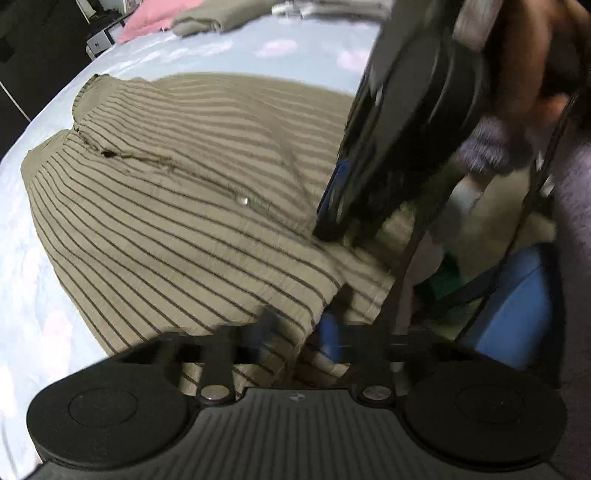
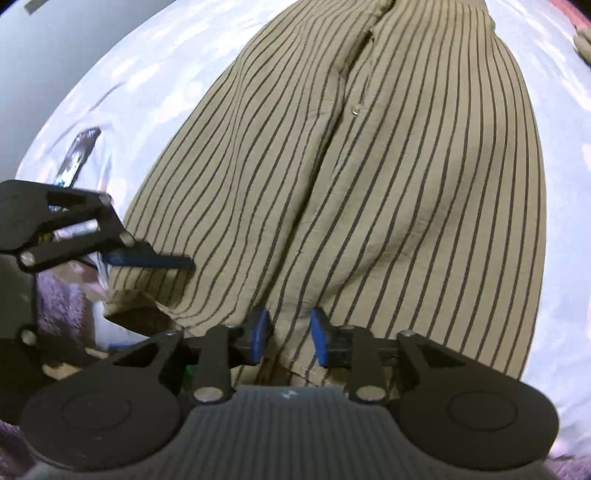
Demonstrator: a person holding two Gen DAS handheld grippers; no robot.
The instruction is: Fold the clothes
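A tan shirt with thin dark stripes (image 1: 177, 206) lies spread flat on a pale blue bed sheet (image 1: 33, 258), a small button showing on its placket. My left gripper (image 1: 297, 334) holds the near hem corner, its blue pads closed on the cloth edge. The right gripper (image 1: 332, 230) comes down from the upper right onto the same hem edge. In the right wrist view the shirt (image 2: 388, 184) stretches away, and the right gripper (image 2: 289, 338) pinches a puckered fold of the hem. The left gripper (image 2: 186, 263) reaches in from the left over the shirt's corner.
A folded olive garment (image 1: 207, 20) and a pink cloth (image 1: 155, 18) lie at the far end of the bed. A dark flat phone-like object (image 2: 79, 155) rests on the sheet. A hand in a purple fuzzy sleeve (image 1: 491, 144) holds the right gripper. A blue bin (image 1: 517, 306) stands beside the bed.
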